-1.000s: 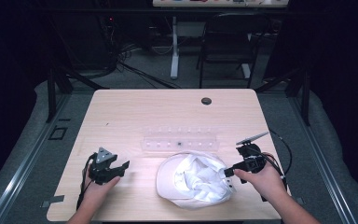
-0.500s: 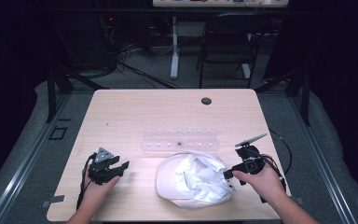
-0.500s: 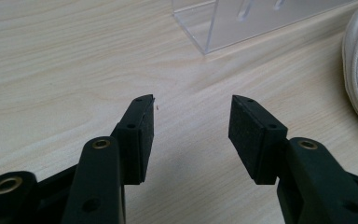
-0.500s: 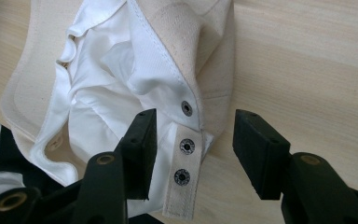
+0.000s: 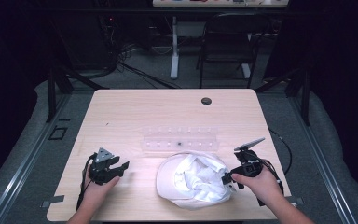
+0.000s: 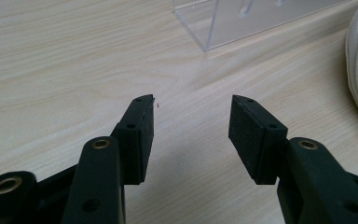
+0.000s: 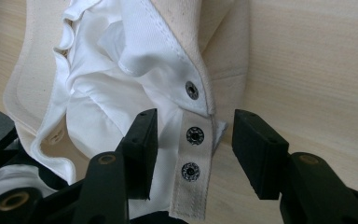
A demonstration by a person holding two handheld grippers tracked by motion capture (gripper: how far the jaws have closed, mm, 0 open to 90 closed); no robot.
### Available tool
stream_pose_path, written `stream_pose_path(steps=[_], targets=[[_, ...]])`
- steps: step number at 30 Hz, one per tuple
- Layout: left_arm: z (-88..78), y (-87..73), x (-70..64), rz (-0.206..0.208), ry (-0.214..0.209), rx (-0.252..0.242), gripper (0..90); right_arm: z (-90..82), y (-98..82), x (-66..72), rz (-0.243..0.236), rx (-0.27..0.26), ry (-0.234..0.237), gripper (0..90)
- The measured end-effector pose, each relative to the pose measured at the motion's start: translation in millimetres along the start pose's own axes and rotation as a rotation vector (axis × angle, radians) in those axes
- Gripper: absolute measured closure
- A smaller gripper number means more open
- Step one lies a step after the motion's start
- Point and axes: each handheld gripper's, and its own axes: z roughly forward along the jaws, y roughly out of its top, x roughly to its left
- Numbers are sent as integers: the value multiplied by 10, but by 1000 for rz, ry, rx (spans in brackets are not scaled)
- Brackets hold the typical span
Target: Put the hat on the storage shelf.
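- The cap (image 5: 193,179) lies upside down at the table's (image 5: 135,112) near edge
- Right gripper (image 7: 193,135) is spread open around the snap strap (image 7: 191,158) — not pinching it
- Left gripper (image 6: 191,123) has just narrowed, yet is empty over bare wood
- Risk: a shallow bite lets the strap slip out — the cap may slide

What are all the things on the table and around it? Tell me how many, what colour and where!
Cap: one, white and cream, upside down, near edge of the table.
Snap strap: one, cream with metal snaps, between the right gripper's open jaws.
Clear rack: one, see-through, middle of the table.
Table: one, light wood.
Hole cover: one, dark, far side of the table.
Chair: one, black, behind the table.
Left gripper: one, black, open, over bare wood.
Right gripper: one, black, open, at the cap.
Hands: two, holding the grippers.
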Motion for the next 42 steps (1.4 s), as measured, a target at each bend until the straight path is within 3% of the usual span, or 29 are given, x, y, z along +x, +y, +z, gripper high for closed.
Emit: stream_pose_path(steps=[2, 3, 5, 7, 8, 9, 12, 15, 17, 20, 21, 42], targets=[[3, -1, 1, 2, 1, 2, 505, 10, 3, -20, -5, 29, 11, 512], [3, -2, 0, 1, 1, 4, 505, 41, -12, -12, 21, 3, 13, 514], [5, -1, -1, 3, 1, 4, 505, 62, -6, -61, 11, 57, 45, 514], [5, -2, -2, 3, 2, 4, 505, 85, -17, -65, 33, 53, 62, 515], [5, -1, -2, 3, 2, 4, 505, 132, -39, -56, 70, 12, 81, 515], [6, -2, -2, 4, 3, 4, 505, 120, -27, -73, 45, 58, 79, 516], [6, -2, 1, 3, 2, 4, 505, 154, -41, -60, 62, 46, 87, 528], [8, -3, 2, 5, 3, 4, 505, 110, -29, -64, 51, 73, 112, 534], [9, -2, 1, 6, 4, 6, 505, 81, -37, -52, 71, 35, 133, 545], [12, -2, 1, 7, 4, 7, 505, 24, -21, -52, 59, 42, 139, 563], [12, -3, 0, 5, 3, 7, 504, -8, -11, -47, 58, 39, 142, 621], [9, -5, 5, 5, 7, 6, 505, -110, 69, 50, 23, 28, 83, 818]])
